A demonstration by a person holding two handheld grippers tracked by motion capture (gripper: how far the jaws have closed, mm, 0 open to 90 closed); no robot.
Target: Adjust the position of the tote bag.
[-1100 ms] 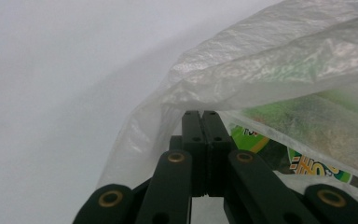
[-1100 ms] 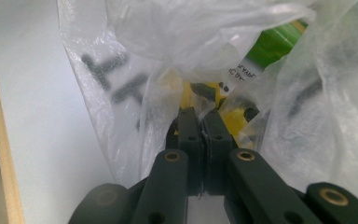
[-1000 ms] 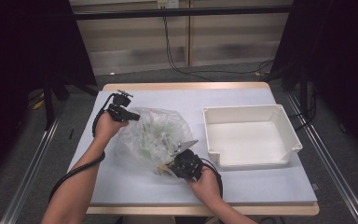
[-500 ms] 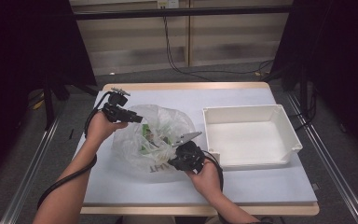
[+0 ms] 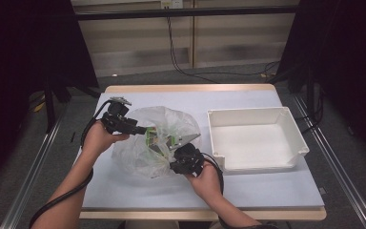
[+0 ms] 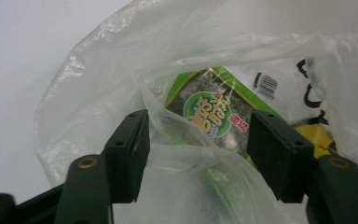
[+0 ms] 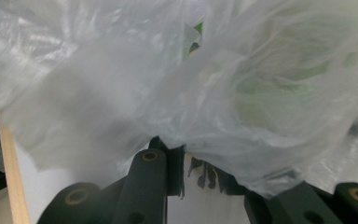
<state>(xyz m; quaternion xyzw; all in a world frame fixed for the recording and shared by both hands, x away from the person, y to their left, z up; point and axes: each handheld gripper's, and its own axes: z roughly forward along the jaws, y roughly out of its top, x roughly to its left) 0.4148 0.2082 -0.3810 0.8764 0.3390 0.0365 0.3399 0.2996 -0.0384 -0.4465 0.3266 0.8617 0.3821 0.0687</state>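
A table (image 5: 124, 191) with a pale blue-grey top and a wooden edge is standing in a dark room, with cables trailing over the floor behind it. On its right side a white plastic tub (image 5: 293, 157) is sitting with its opening upward. Left of the tub, near the middle of the table, a thin clear plastic bag (image 5: 138, 152) is lying crumpled and bulging, its film cloudy and creased. Through the film a green snack packet (image 6: 209, 109) is showing a round green badge with yellow and white writing in a script I cannot make out, and a white label with a barcode (image 6: 265, 85) is lying beside it; black letters on the bag's right are cut off by folds. The left gripper (image 5: 140, 130) is reaching into the bag's left side, its jaws having just been opening and now standing wide apart, with loose film between them but not pinched. The right gripper (image 5: 178, 161) is at the bag's near edge, its jaws standing a little apart; whether they are pinching the film I cannot tell.
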